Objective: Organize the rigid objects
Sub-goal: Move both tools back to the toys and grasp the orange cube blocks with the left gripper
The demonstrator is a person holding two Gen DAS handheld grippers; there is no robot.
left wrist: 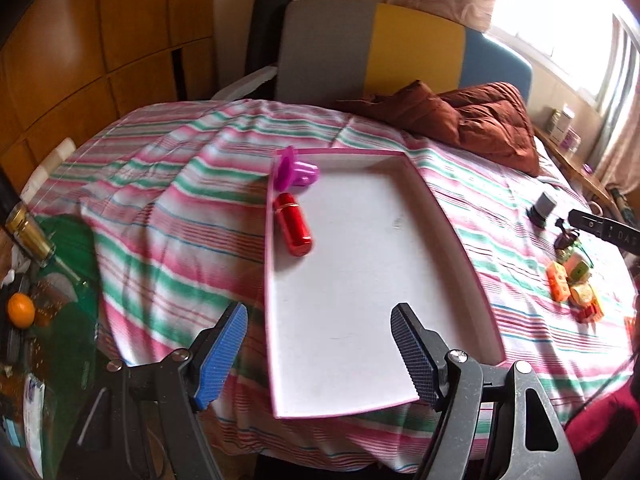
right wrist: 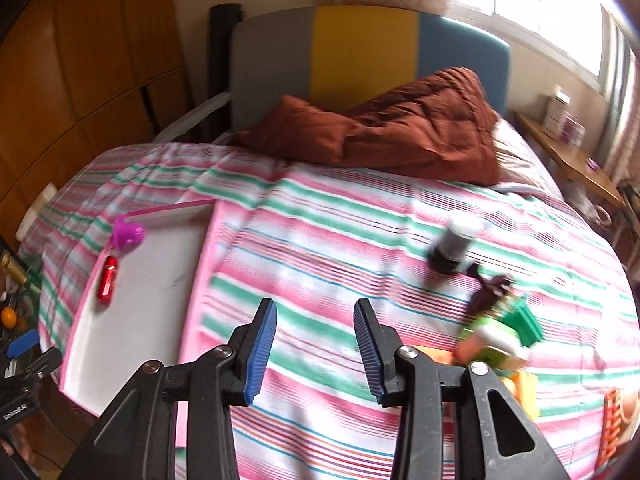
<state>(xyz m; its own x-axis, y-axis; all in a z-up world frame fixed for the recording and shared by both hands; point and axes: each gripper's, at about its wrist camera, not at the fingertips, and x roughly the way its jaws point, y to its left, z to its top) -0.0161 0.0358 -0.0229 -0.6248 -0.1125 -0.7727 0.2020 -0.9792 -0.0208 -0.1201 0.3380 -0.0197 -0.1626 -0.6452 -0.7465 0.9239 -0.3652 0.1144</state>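
A white tray with a pink rim (left wrist: pixel 416 176) lies on the striped bed; it also shows in the right wrist view (right wrist: pixel 160 312). A red capsule-shaped object (left wrist: pixel 292 226) (right wrist: pixel 107 278) and a magenta cup (left wrist: pixel 298 170) (right wrist: pixel 128 234) lie at its far left. My left gripper (left wrist: pixel 324 352) is open and empty over the tray's near end. My right gripper (right wrist: pixel 316 352) is open and empty over the bedspread, right of the tray. A dark jar (right wrist: pixel 454 244) (left wrist: pixel 544 206), a brown figure (right wrist: pixel 490 290) and colourful toys (right wrist: pixel 500 338) (left wrist: pixel 574 286) lie to the right.
A brown quilt (right wrist: pixel 400 128) is bunched at the headboard. A wooden wardrobe (left wrist: pixel 100 40) stands left. A cluttered green side table (left wrist: pixel 60 280) with a gold bottle and an orange is left of the bed. A wooden shelf (right wrist: pixel 576 160) runs under the window.
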